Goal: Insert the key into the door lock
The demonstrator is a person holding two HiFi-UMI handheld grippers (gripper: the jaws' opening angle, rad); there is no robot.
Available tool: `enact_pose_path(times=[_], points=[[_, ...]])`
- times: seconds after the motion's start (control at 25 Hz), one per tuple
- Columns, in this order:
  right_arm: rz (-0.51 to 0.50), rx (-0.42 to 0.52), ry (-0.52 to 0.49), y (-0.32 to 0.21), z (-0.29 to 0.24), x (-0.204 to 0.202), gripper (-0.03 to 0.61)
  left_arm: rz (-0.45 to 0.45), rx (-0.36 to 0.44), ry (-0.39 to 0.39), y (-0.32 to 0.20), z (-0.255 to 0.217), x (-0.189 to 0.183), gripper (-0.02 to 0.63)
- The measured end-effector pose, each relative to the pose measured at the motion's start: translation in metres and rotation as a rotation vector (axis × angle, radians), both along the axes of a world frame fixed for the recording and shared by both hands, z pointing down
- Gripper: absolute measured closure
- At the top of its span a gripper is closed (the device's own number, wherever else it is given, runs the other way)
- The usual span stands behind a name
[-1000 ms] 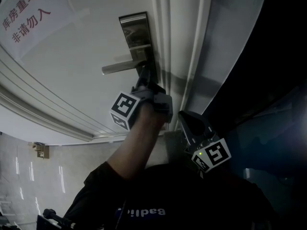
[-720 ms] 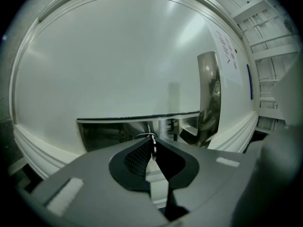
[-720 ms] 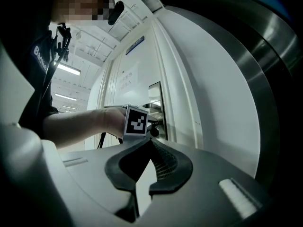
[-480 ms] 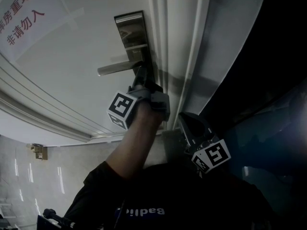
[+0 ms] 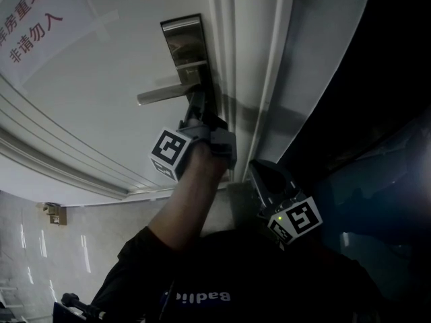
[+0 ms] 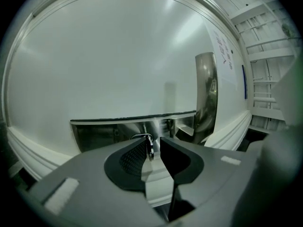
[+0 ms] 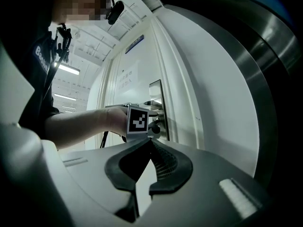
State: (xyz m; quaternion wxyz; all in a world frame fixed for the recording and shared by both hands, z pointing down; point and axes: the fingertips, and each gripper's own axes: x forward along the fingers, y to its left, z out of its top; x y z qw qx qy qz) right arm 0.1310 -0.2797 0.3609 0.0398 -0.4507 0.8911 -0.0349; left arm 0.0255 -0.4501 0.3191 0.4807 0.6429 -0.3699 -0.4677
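Note:
A steel lock plate (image 5: pixel 187 46) with a lever handle (image 5: pixel 161 94) sits on the white door (image 5: pixel 101 79). My left gripper (image 5: pixel 199 106) points at the plate just below the handle. In the left gripper view its jaws (image 6: pixel 155 143) are opening. The small metal key (image 6: pixel 150 148) with its ring (image 6: pixel 142 136) stands between them against the steel, and a gap shows beside the right pad. My right gripper (image 5: pixel 259 170) hangs back by the door frame. Its tips (image 7: pixel 151 142) meet with nothing between them.
A paper notice with red characters (image 5: pixel 34 19) is taped on the door at upper left. The white door frame (image 5: pixel 269 79) runs along the right of the lock, with darkness beyond it. A person's forearm (image 5: pixel 192 200) reaches up to the left gripper.
The head view has shifted slightly, so the lock sits a little further left. The left gripper stays at the lock and the right gripper has hardly moved.

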Motion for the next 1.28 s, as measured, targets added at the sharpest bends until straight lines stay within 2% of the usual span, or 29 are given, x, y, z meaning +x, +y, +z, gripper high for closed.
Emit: enact_pose_path(times=[0.12, 1.04, 1.28], points=[[-0.005, -0.001, -0.002, 0.002, 0.0, -0.003, 0.574, 0.004, -0.003, 0.006, 0.002, 0.001, -0.002, 0.485], [-0.024, -0.015, 0.015, 0.014, 0.005, -0.031, 0.574, 0.054, -0.008, 0.018, 0.023, 0.014, -0.013, 0.482], [-0.02, -0.014, 0.022, 0.025, 0.005, -0.051, 0.574, 0.07, -0.004, 0.016, 0.042, 0.014, -0.03, 0.489]])
